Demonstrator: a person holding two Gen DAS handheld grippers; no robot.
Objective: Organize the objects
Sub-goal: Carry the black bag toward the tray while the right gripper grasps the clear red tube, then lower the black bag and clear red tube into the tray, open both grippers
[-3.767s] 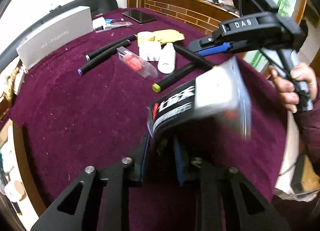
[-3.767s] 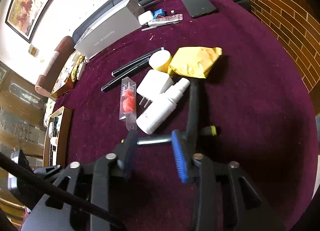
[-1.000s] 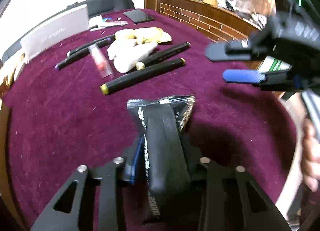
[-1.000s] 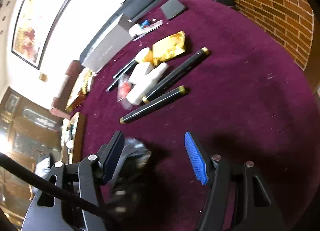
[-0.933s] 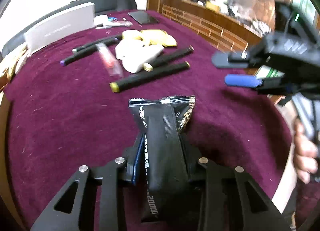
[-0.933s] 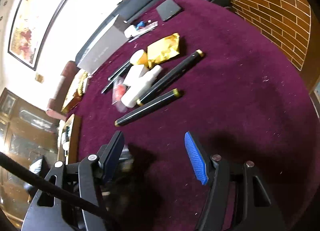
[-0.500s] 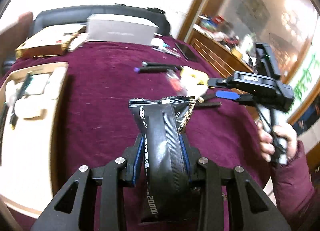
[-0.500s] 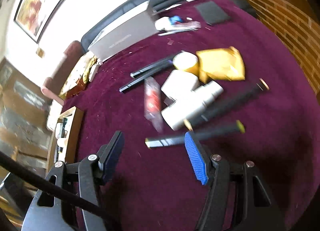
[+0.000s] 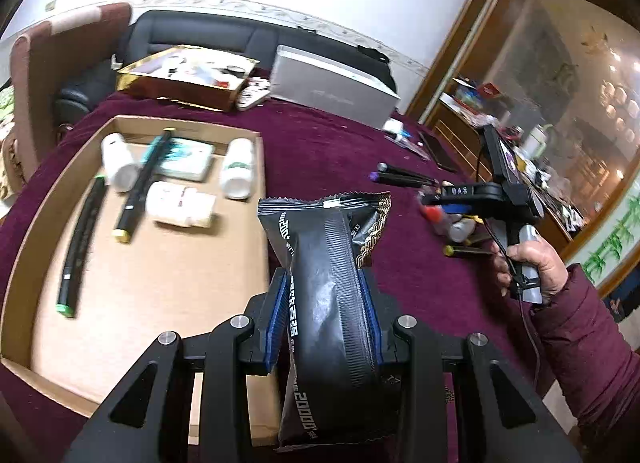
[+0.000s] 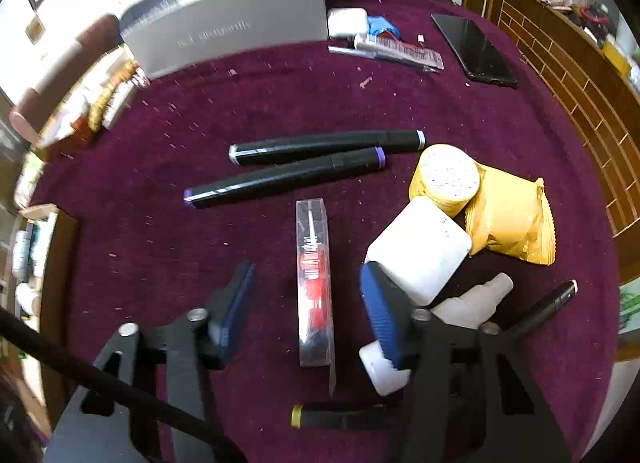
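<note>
My left gripper (image 9: pixel 324 281) is shut on a black snack packet (image 9: pixel 328 247), which stands upright above the right edge of a cardboard tray (image 9: pixel 168 287). The tray holds white bottles, markers and a tissue pack. My right gripper (image 10: pixel 308 311) points down at the purple cloth. Its jaws are closing around a clear plastic box with a red item (image 10: pixel 314 279); the pads stand apart from the box on both sides. In the left wrist view a hand in a maroon sleeve holds the right gripper (image 9: pixel 444 203) over the pile.
Around the clear box lie two black markers (image 10: pixel 304 161), a yellow tub (image 10: pixel 446 179), a yellow packet (image 10: pixel 512 223), a white block (image 10: pixel 420 251), a white bottle (image 10: pixel 464 309) and a yellow-capped marker (image 10: pixel 336 419). A grey box (image 10: pixel 232 31) and a phone (image 10: pixel 472 49) sit at the far edge.
The left gripper has swung left with the packet, from over the cloth to over the tray's edge. The right gripper has moved over the clear box and its jaws have narrowed.
</note>
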